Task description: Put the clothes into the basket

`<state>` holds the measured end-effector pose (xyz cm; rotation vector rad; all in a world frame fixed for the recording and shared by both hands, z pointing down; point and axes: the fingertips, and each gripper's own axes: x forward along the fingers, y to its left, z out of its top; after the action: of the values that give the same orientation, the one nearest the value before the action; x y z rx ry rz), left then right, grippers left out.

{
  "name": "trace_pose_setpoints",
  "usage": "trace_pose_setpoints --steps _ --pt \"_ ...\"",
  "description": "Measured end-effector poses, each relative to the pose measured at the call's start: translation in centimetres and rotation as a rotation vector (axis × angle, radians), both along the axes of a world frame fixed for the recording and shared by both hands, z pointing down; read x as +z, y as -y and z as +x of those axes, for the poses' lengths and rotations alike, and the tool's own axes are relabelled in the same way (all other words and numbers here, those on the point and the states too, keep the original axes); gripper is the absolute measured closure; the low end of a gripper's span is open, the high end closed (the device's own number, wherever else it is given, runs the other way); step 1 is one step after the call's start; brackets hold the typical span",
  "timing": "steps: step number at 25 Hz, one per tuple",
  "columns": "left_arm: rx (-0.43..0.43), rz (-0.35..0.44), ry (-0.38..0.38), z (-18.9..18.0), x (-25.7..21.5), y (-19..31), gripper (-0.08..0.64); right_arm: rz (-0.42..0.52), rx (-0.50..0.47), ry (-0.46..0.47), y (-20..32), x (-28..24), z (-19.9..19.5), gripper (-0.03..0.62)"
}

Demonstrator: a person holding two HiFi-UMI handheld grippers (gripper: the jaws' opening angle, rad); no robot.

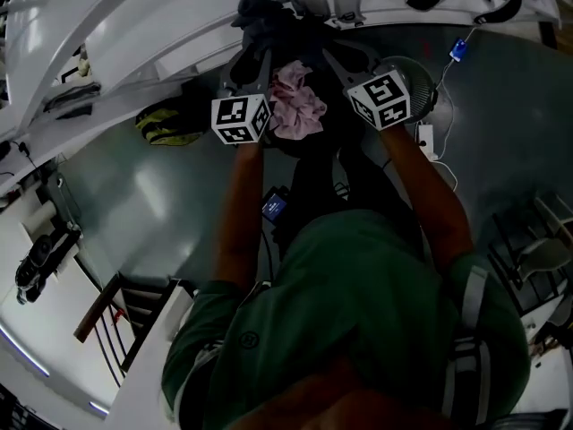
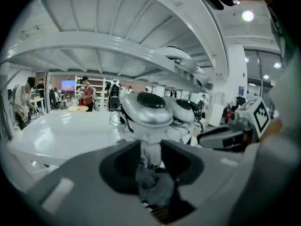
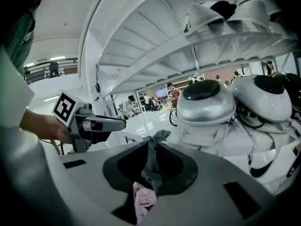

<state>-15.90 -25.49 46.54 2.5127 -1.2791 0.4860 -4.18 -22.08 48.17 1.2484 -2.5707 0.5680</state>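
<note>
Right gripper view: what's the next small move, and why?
Probably open the right gripper: its jaws pinch the grey cloth, with the pink cloth hanging below, while the left gripper stands open around the dark cloth. The basket is not clearly visible.

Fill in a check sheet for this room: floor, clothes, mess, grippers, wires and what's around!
Surface: shiny grey floor.
Job's things: pink cloth between the two grippers; grey cloth; dark cloth.
Clutter: yellow bundle on the floor.
Grippers: left gripper open, dark cloth between its jaws; right gripper shut on grey cloth, pink cloth bunched under it.
Cables: white cable on the floor.
Surroundings: white robot heads; people far back.
</note>
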Motion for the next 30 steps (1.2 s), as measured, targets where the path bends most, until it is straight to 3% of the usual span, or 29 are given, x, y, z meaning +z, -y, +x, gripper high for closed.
trace_pose_setpoints --steps 3,10,22,30 --pt "-0.022 -0.029 0.007 -0.5 3.1 1.8 0.414 -0.054 -0.013 -0.027 1.3 3.8 -1.3 0.462" --pt "-0.054 -0.055 0.047 -1.5 9.6 5.0 0.338 -0.153 -0.052 -0.112 3.1 13.1 -3.5 0.404" --pt "-0.03 -0.121 0.047 -1.7 15.6 6.0 0.33 -0.223 -0.06 -0.283 6.1 23.5 -4.6 0.377" --pt "-0.044 -0.156 -0.053 -2.3 15.9 6.1 0.498 -0.218 -0.032 -0.29 6.7 23.4 -4.4 0.411"
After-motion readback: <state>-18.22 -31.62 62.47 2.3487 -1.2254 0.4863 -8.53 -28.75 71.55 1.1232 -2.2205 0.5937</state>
